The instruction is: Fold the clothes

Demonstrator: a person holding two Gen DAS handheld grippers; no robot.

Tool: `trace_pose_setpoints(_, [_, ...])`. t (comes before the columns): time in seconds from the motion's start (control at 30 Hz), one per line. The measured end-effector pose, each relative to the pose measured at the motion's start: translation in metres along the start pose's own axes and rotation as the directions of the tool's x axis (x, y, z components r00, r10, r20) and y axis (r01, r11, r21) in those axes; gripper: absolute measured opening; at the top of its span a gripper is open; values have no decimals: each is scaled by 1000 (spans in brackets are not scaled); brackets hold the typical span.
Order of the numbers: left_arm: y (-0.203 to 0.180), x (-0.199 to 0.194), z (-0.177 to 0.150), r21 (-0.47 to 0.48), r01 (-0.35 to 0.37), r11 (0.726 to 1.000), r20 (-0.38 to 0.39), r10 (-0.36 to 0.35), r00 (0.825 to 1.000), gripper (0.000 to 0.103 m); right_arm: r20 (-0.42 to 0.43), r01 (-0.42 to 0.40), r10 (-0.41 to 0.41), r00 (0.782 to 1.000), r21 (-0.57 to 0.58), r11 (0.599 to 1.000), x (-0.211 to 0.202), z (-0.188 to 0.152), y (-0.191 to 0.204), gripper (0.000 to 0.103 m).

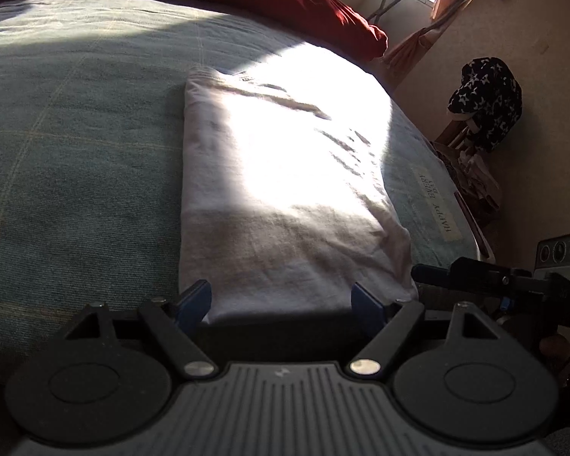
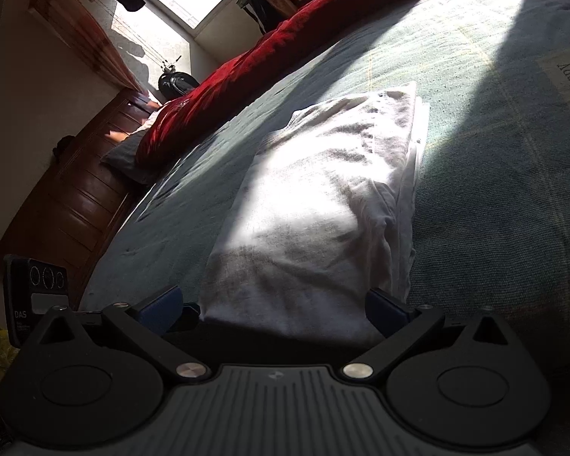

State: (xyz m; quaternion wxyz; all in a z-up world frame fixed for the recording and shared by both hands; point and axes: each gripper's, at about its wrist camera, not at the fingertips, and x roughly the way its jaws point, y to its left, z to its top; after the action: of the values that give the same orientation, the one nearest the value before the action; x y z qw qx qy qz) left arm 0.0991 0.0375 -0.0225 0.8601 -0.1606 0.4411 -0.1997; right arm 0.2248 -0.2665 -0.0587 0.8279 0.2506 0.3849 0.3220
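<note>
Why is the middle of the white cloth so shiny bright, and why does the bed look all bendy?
Left wrist view: sunlight glares on the folded white cloth, washing out its middle, while its near end lies in shadow. Right wrist view: the same sunlit patch, with shadow across the green woven bedspread. Both views: the fisheye lens curves the bed's edges.

Both wrist views low, close, sharing folded white garment (image 1: 285,190)

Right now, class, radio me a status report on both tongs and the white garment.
Left tongs open, right tongs open. White garment folded flat on the green bedspread, ungripped. Nothing in the way.
</note>
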Motion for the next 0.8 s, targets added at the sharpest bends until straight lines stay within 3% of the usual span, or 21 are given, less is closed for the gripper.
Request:
trace_pose_setpoints(0.1, [-1, 6, 16, 17, 6, 1000, 14, -7, 1000, 81, 11, -1, 1, 1000, -18, 1000, -1, 7, 3, 103])
trace_pose_setpoints(0.3, [-4, 36, 40, 50, 13, 999, -5, -13, 1000, 81, 28, 122, -119, 993, -208, 971, 29, 34, 20, 103])
trace_pose_setpoints(0.4, [-5, 51, 52, 66, 17, 998, -14, -16, 1000, 83, -8, 127, -134, 991, -270, 954, 50, 36, 19, 103])
trace_pose_setpoints(0.5, [-1, 62, 53, 64, 37, 997, -20, -36, 999, 83, -58, 141, -159, 986, -241, 960, 66, 31, 3, 103])
trace_pose_setpoints(0.8, [12, 74, 48, 42, 104, 994, -28, -103, 994, 102, 4, 11, -10, 1000, -135, 991, 54, 14, -32, 103])
